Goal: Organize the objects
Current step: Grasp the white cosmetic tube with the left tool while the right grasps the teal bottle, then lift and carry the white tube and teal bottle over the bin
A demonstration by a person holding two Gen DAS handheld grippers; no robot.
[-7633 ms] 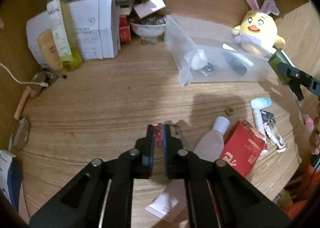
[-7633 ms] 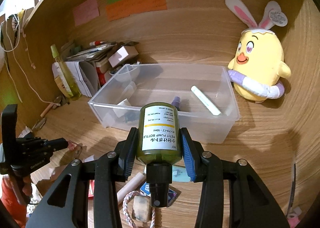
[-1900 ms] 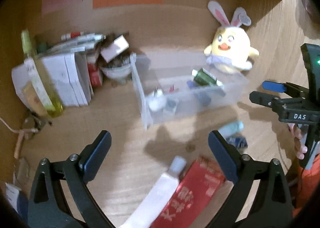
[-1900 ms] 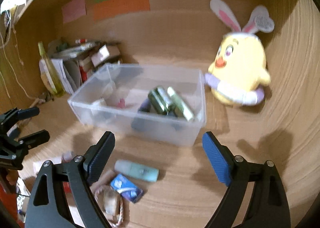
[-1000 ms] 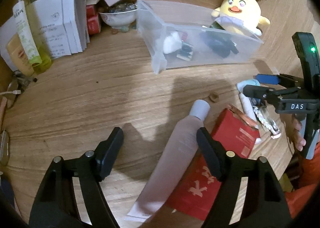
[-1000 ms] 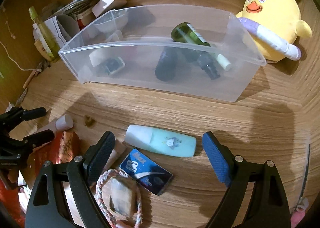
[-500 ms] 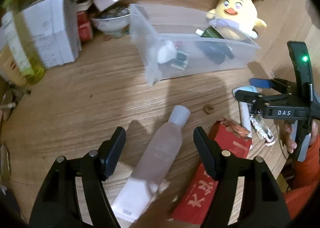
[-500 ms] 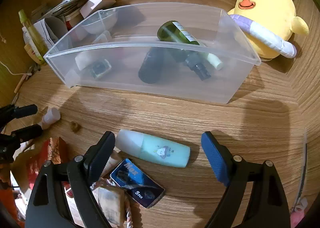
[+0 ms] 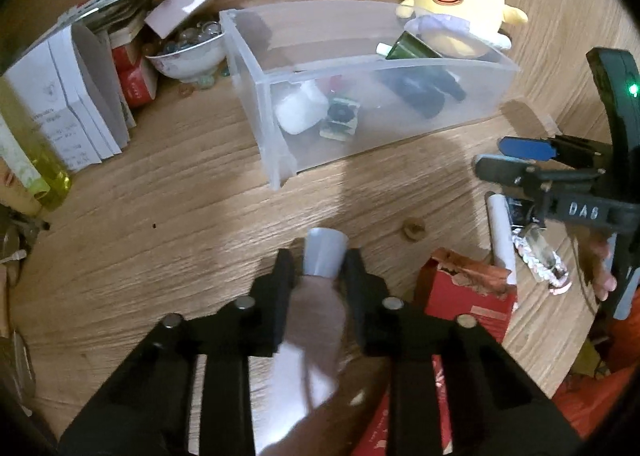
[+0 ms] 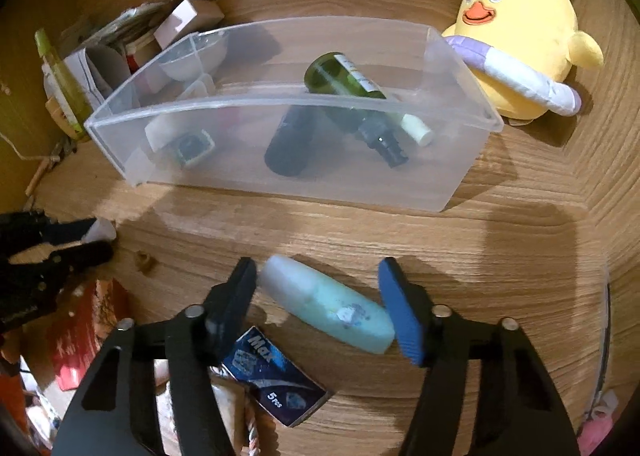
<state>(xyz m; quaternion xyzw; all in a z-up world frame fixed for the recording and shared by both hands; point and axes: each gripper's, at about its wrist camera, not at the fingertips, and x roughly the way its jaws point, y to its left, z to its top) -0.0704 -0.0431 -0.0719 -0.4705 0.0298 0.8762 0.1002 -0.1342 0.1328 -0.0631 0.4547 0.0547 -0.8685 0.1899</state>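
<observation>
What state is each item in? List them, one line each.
left gripper: shut on the pink tube.
pink tube: gripped, lying on the table.
right gripper: open around the blue bottle.
blue bottle: lying flat, ungripped.
green bottle: lying tilted in the bin.
clear bin: upright, open-topped.

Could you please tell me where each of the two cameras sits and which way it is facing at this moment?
Left wrist: sits on the left gripper, looking down and forward along its fingers, shut on the pink tube; the right gripper shows at right.
Right wrist: sits on the right gripper, open around the mint bottle; the left gripper shows at left.
Shared: clear bin, duck plush.
</observation>
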